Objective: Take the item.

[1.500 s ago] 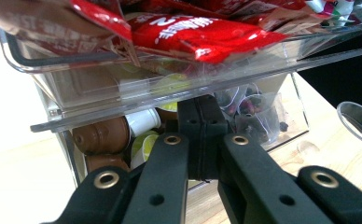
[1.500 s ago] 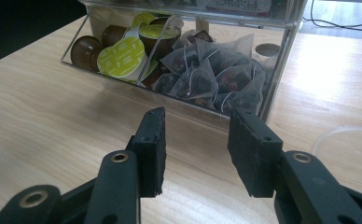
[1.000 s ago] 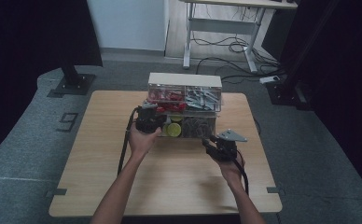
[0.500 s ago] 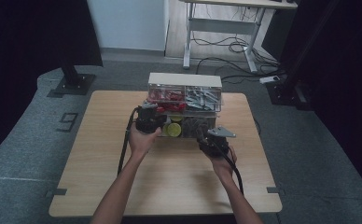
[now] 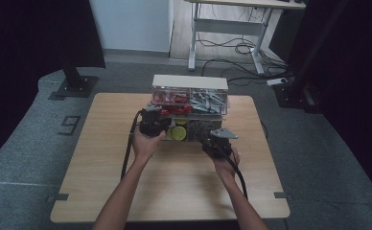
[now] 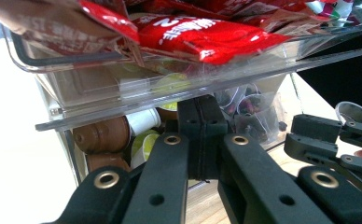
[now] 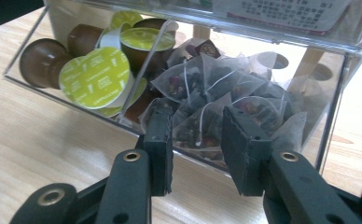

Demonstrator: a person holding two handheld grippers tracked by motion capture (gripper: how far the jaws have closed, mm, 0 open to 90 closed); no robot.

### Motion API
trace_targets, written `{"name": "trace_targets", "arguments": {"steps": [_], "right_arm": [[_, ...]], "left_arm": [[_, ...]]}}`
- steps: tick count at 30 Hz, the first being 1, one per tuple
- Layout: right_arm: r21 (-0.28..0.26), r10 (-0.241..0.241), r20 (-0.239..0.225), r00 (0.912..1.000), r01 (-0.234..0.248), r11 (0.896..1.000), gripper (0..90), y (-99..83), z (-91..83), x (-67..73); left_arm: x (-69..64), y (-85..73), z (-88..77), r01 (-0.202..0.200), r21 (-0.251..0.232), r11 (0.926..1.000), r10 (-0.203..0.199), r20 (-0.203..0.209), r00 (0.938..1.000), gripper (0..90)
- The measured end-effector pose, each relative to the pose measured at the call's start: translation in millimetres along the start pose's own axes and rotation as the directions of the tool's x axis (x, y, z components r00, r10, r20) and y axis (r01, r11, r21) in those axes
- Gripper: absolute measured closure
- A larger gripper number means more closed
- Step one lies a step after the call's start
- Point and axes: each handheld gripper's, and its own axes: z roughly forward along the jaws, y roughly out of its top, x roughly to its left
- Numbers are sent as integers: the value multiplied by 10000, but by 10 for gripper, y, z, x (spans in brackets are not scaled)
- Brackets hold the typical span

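Observation:
A clear two-tier organiser [image 5: 190, 88] stands at the table's far middle. Its upper tray [image 6: 123, 93] holds red packets [image 6: 207, 35]. The lower tier holds coffee capsules [image 7: 95, 77] with yellow-green lids on the left and tea bags [image 7: 216, 93] on the right. My left gripper [image 6: 201, 116] is shut, its jaws pressed flat together just under the upper tray's front lip, in front of the capsules. My right gripper [image 7: 200, 135] is open, close in front of the clear wall of the tea bag bin, with nothing between its pads. The right gripper [image 6: 328, 140] also appears beside the left one.
The wooden table [image 5: 126, 167] stretches bare in front of both hands. Cables trail from the grippers along the forearms. A desk frame [image 5: 232, 28] with floor cables stands beyond the table, and a black stand base [image 5: 74, 86] sits at the far left.
My right gripper has moved left and forward, closer to the organiser's tea bag bin. The left gripper has stayed at the organiser's front.

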Motion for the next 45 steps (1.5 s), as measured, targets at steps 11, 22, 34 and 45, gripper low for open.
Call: {"name": "trace_targets", "arguments": {"steps": [11,22,34,45], "right_arm": [[-70,206,278,9994,-204,9998,632,-14,102,-68],[26,221,346,9992,-222,9997,757,-40,186,-93],[-99,171,134,9998,-170,9998,890,-20,141,-89],[-590,164,-93,9998,-169,9981,891,54,-20,-64]], "left_arm": [[0,6,7,79,-19,10000,-79,35,10000,900],[8,12,7,0,36,10000,0,35,10000,900],[1,9,8,14,20,10000,-14,3,10000,900],[3,18,5,-39,95,9999,39,-24,10000,900]]}}
